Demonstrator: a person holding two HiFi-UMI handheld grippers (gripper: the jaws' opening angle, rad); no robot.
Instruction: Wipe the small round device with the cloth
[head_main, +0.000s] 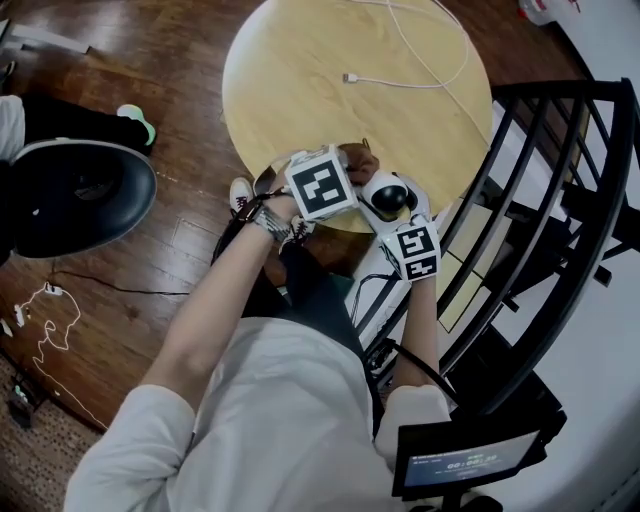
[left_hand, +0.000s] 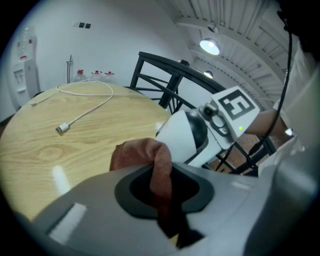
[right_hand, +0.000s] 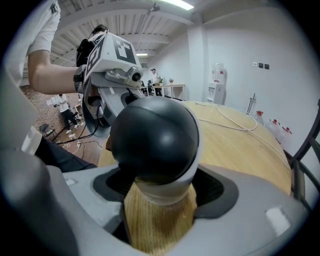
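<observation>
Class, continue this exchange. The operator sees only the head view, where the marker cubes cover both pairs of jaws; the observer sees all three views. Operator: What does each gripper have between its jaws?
Observer: The left gripper is shut on the reddish-brown cloth, pinched between its jaws.
Operator: And the right one?
Observer: The right gripper is shut on the small round device, dark dome toward its camera.
Operator: Is the cloth on the device?
Observer: The left gripper view shows the cloth's bunched top beside the device's white shell; contact cannot be told.
</observation>
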